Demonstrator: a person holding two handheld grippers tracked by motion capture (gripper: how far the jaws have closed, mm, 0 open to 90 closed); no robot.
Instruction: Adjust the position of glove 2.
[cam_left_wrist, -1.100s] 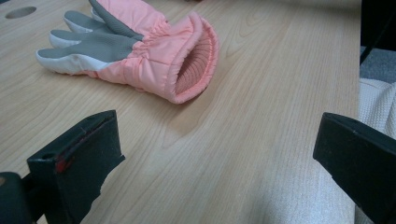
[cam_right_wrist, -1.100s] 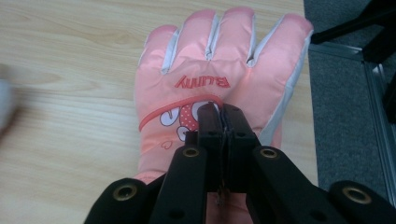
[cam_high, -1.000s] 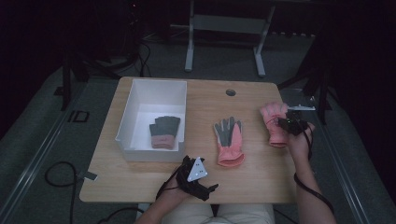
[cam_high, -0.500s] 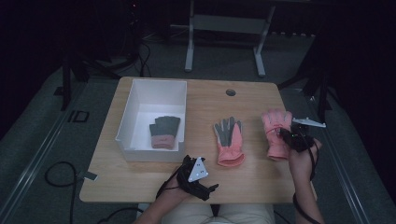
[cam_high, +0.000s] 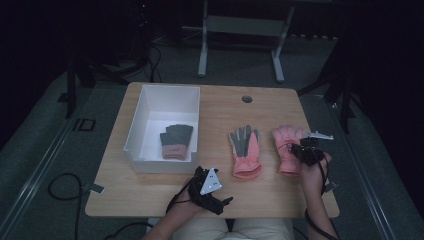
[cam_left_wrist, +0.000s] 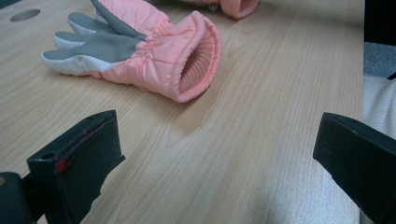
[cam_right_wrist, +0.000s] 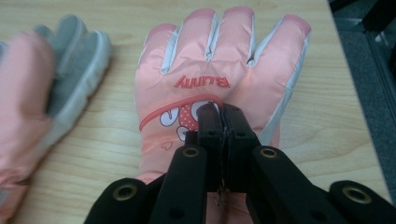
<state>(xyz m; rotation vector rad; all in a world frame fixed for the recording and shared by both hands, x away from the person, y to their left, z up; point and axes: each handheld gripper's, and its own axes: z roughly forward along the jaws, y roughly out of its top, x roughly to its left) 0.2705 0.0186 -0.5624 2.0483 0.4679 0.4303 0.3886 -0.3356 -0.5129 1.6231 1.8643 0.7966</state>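
A pink glove (cam_high: 286, 141) printed "Bunny" (cam_right_wrist: 219, 56) lies back up at the right of the wooden table (cam_high: 220, 107). My right gripper (cam_high: 298, 150) (cam_right_wrist: 222, 111) is shut on the fabric of its back, just below the cartoon print. A second pink glove (cam_high: 245, 150) (cam_left_wrist: 140, 56) (cam_right_wrist: 46, 93) lies palm up with grey fingers in the middle, its cuff toward the person. My left gripper (cam_high: 201, 174) (cam_left_wrist: 215, 154) rests near the front edge, open and holding nothing, pointed at that cuff.
A white bin (cam_high: 150, 100) stands at the left of the table with a grey glove with a pink cuff (cam_high: 176, 141) inside. A round cable hole (cam_high: 247, 99) sits near the far edge. Metal stand legs (cam_high: 202, 55) rise behind the table.
My right gripper has moved toward the person and slightly left, and the pink "Bunny" glove has slid along with it. The left gripper has stayed put.
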